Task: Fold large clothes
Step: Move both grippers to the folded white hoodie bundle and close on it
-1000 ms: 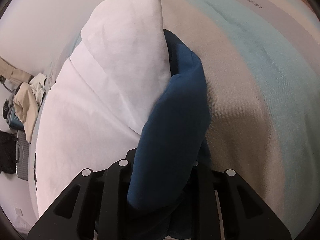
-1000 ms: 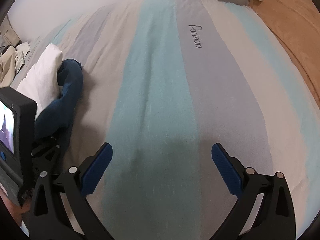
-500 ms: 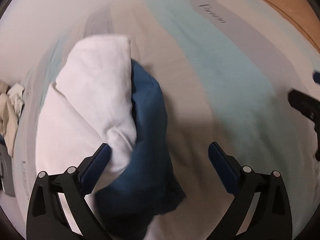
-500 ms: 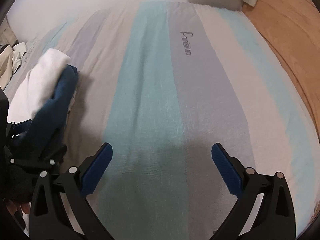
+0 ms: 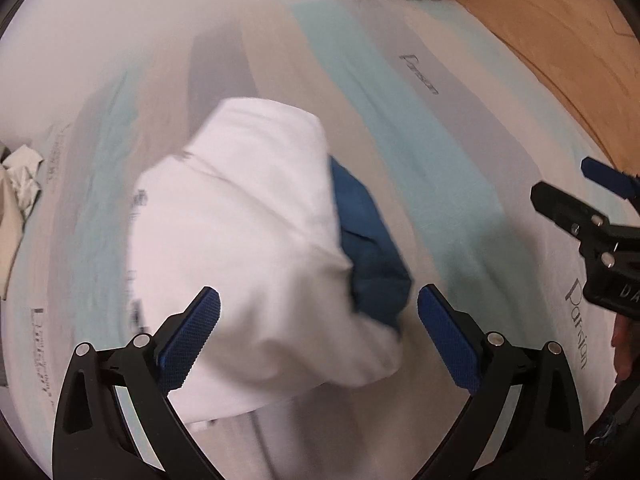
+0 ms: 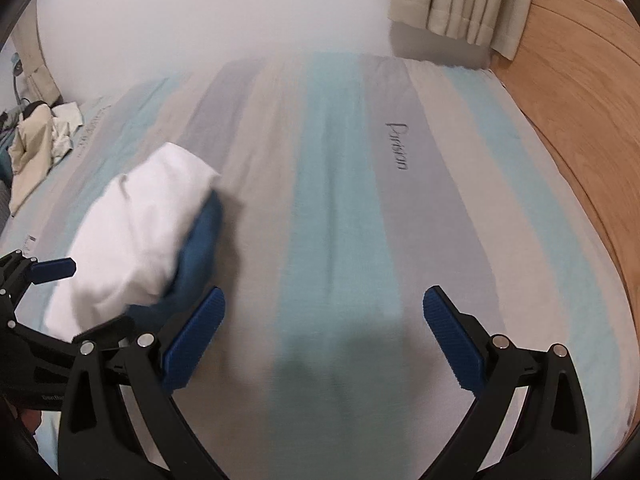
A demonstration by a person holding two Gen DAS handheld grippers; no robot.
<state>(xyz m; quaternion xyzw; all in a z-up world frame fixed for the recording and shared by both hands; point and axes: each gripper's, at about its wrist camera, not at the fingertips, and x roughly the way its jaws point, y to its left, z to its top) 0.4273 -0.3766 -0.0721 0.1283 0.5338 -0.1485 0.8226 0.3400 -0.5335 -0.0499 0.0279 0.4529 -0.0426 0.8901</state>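
From the left wrist camera, the folded white cotton garment (image 5: pixel 240 248) lies on the striped bedspread (image 5: pixel 440 152) as a soft, rounded, pillow-like bundle. Its long axis runs from the lower edge of the picture up and slightly right, and its blunt folded end points toward the far wall. A folded dark blue cloth garment (image 5: pixel 372 248) is tucked against its right side, partly under it, running the same way. The left claw (image 5: pixel 318 330) has black arms and blue cross-hatched pads; its jaws have just been opening and now stand wide apart above the near end of the bundle, with the pads clear of the fabric. The bedspread is a smooth woven cover in lengthwise bands of turquoise, grey and beige with script lettering. At the right edge the right claw (image 5: pixel 576 196) shows in part above the bed. The picture is blurred, so fine creases cannot be read.

From the right wrist camera, the right claw (image 6: pixel 324 336) is spread wide, nothing between its pads, above bare bedspread (image 6: pixel 340 200). The white garment (image 6: pixel 136 240) lies to its left, with the blue garment (image 6: pixel 200 248) along its right flank, long axes angled up and right. The left claw (image 6: pixel 60 300) shows in part at the left edge. Beige pleated curtains (image 6: pixel 452 4) hang at the far wall beside a curved wooden headboard (image 6: pixel 580 120).
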